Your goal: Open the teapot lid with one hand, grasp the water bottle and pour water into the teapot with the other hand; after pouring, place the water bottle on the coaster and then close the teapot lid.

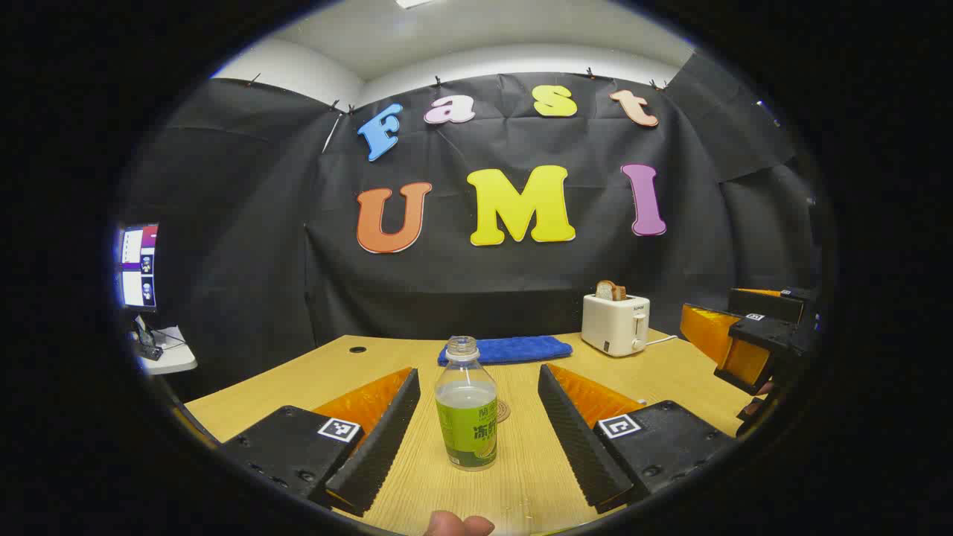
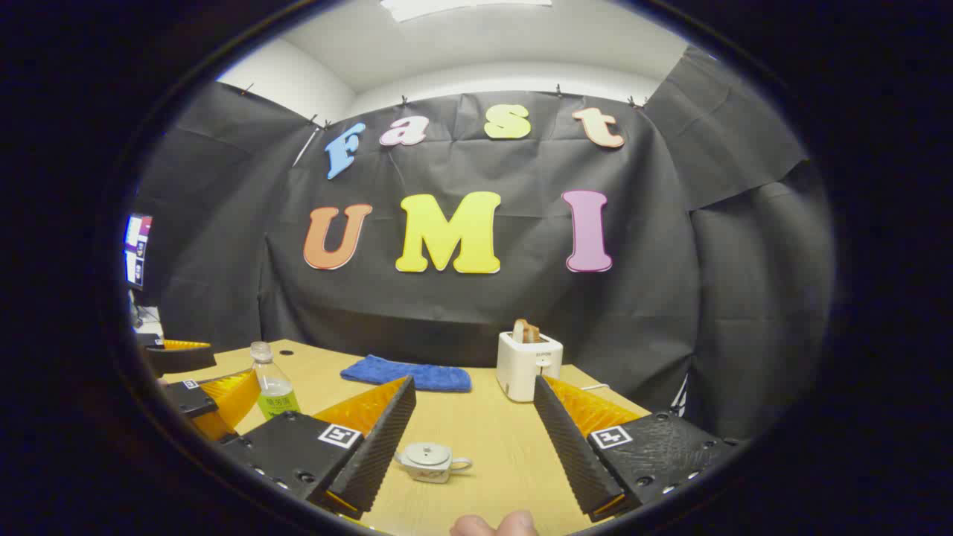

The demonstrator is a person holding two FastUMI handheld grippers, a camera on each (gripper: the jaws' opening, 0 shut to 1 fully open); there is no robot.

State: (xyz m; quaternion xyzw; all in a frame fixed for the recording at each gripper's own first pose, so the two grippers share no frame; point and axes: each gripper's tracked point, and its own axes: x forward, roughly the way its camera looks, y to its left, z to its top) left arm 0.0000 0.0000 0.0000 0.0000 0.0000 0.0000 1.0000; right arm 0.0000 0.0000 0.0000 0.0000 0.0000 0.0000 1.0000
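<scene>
In the left gripper view, the left gripper (image 1: 476,417) has its fingers spread wide on both sides of the uncapped water bottle (image 1: 467,406) without touching it; the bottle stands upright on the wooden table (image 1: 670,380), the coaster (image 1: 503,410) just behind it. In the right gripper view, the right gripper (image 2: 473,428) is also spread, with the small teapot (image 2: 427,461) between its fingers, the lid (image 2: 426,451) on.

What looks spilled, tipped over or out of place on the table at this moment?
Nothing stands out. The water bottle stands upright with no cap, and the teapot sits upright with its lid on. The blue cloth lies flat, and the toaster holds a slice of bread. The table looks dry.
</scene>
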